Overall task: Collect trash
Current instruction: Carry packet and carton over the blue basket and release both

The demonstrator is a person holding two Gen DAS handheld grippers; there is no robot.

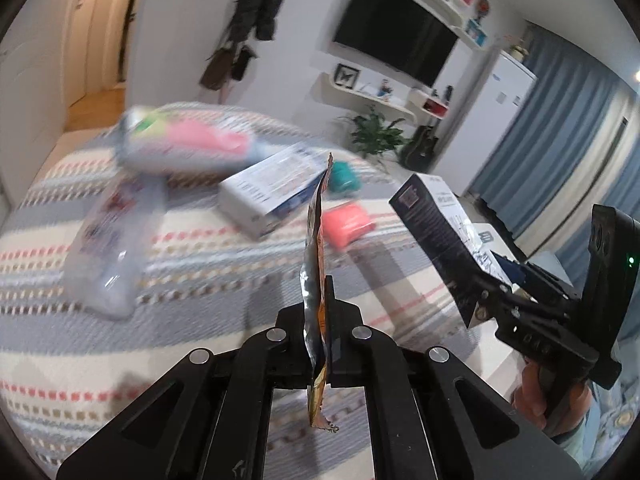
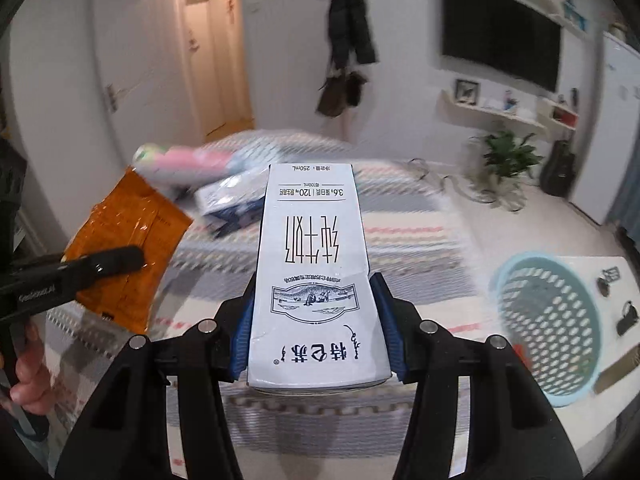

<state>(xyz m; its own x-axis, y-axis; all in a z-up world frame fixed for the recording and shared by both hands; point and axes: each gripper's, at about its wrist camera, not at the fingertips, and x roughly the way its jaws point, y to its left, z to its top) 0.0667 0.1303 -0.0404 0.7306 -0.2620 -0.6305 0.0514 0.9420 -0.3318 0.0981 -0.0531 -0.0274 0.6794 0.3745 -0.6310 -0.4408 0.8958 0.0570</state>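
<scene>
My left gripper (image 1: 319,320) is shut on an orange snack wrapper (image 1: 316,264), seen edge-on above the striped bed; the wrapper also shows flat at the left of the right wrist view (image 2: 132,224). My right gripper (image 2: 316,320) is shut on a white milk carton (image 2: 314,272) with upside-down print, held over the bed. The carton and right gripper show at the right of the left wrist view (image 1: 436,232). A light blue perforated basket (image 2: 548,320) stands on a white table at the right.
On the striped bed (image 1: 200,264) lie a white box (image 1: 272,188), a clear plastic package (image 1: 108,248), a pink-and-white pack (image 1: 188,144), a pink block (image 1: 346,226) and a teal item (image 1: 344,174). Small dark items (image 2: 624,312) lie beside the basket.
</scene>
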